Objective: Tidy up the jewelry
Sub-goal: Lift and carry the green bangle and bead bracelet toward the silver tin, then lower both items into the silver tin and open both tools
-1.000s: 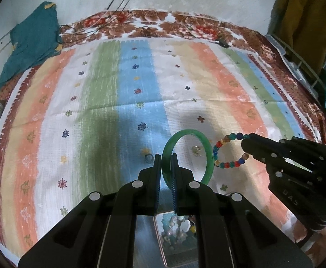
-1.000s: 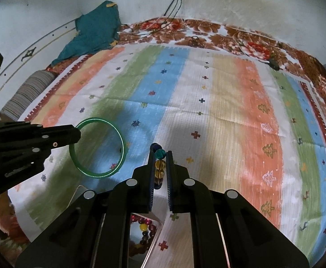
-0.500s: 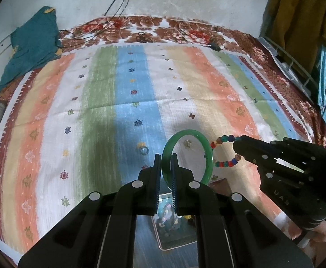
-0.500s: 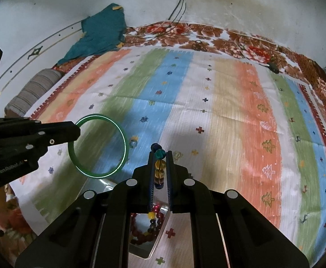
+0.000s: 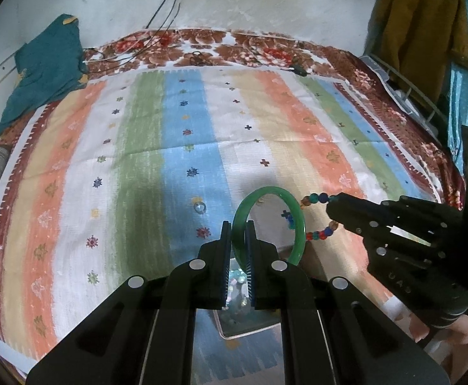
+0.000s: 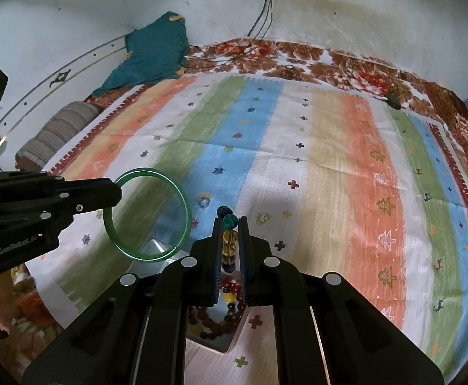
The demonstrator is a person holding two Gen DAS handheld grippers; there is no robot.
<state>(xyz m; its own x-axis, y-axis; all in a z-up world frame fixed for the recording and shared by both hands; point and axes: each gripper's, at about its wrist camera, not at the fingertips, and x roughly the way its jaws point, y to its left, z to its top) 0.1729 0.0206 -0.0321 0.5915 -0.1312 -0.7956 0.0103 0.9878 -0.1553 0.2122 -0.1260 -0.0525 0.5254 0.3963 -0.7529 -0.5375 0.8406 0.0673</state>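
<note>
Beyond the small glass ring point(image 5: 199, 207) the striped bedspread point(image 5: 157, 134) lies open to the far wall — only a teal cloth point(image 5: 46, 64), cables point(image 5: 131, 48) and a striped bolster point(image 6: 57, 134) crowd its far-left edges.

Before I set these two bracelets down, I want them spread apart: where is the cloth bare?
The striped cloth is bare from the small ring out to the floral border. The near edge is crowded by the open box and both grippers.

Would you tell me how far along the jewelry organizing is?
Midway: the left gripper holds a green bangle, the right gripper a beaded bracelet, both above the striped cloth. A small ring lies loose. Beads already sit in the tray below.
</note>
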